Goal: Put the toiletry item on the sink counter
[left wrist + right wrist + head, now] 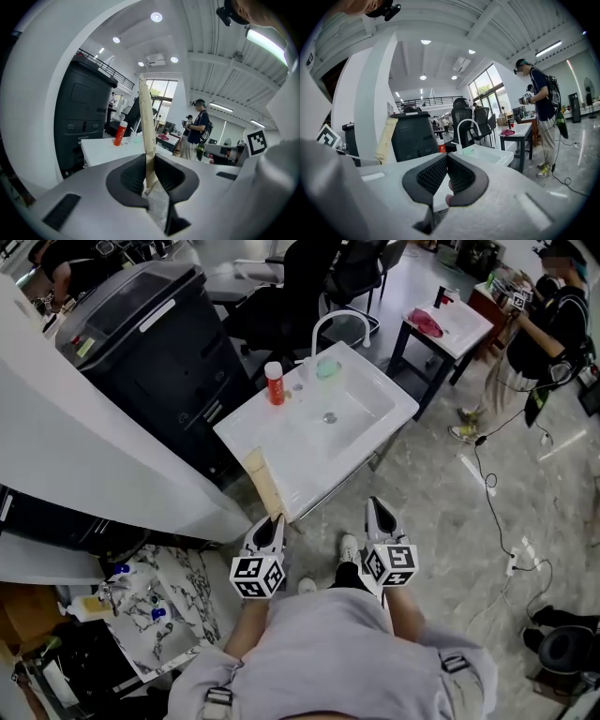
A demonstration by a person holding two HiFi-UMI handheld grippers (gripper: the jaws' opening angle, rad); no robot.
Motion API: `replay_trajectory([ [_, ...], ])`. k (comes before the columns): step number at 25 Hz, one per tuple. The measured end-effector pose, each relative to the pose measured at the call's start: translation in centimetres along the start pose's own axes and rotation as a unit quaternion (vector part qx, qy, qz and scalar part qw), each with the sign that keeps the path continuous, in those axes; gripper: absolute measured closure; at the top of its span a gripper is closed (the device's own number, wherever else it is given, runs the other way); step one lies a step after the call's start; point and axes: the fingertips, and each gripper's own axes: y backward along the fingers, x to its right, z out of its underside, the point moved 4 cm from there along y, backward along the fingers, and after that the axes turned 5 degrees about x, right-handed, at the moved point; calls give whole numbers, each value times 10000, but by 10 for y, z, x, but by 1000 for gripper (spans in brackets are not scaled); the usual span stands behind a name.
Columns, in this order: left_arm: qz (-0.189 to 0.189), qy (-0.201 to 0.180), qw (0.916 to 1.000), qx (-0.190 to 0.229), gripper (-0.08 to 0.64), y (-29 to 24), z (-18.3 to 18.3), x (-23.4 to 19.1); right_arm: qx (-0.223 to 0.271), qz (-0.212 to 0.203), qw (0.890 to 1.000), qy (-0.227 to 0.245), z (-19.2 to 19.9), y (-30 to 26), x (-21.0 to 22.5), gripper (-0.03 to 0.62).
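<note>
Left gripper: its jaws are pressed tight on the bottom end of the toothbrush box.
Right gripper: its jaws are closed together with nothing in them. It is up in the air, just beside the left gripper.
Toothbrush box: long, thin and tan. It sticks out past the left gripper. In the head view its far end shows over the near edge of the counter. Whether it touches the counter cannot be told.
Counter: white, with a sink sunk into it and a bent white tap at the back.
Red bottle: it stands up on the counter, on the far left side, near the tap.
Green thing: it sits by the tap, at the far edge of the sink.
Black cabinet: big and dark, just beside the counter on the left.
Person: stands well apart from the sink, on the far right, near a small table with a pink cloth on it.
</note>
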Motion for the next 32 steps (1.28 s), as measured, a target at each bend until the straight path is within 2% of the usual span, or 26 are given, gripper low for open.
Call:
replay_trajectory([
  [10, -246, -106, 9994, 219, 511, -86, -26, 27, 34, -266, 9996, 97, -28, -69, 77, 588],
  [17, -556, -127, 9980, 255, 511, -126, -39, 35, -12, -512, 9986, 111, -44, -108, 114, 588],
  [24, -858, -23, 9956, 372, 511, -152, -47, 35, -106, -772, 9968, 194, -52, -139, 136, 588],
  [32, -1023, 88, 9942, 322, 511, -165, -51, 17, -245, -876, 9956, 206, -52, -162, 133, 589],
])
